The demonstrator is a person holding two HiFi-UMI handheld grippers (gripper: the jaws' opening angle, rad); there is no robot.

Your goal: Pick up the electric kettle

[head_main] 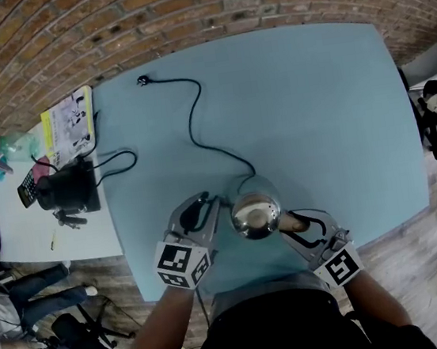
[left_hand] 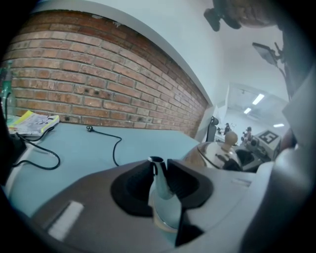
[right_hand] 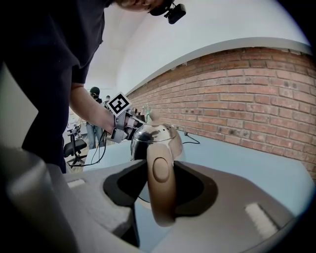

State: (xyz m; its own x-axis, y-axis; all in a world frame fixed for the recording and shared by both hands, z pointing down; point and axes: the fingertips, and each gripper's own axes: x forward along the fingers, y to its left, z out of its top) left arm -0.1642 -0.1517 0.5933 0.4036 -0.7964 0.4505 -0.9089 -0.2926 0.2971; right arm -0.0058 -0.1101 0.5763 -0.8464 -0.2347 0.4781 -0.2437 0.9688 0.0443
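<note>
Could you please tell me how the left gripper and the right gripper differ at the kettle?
The left gripper has the steel electric kettle's thin silver spout between its fingers, a sliver of gap beside it; the right gripper has the thick tan handle filling its fingers. The left stands at the kettle's left, the right at its right. Both flank one kettle on the pale blue table.
</note>
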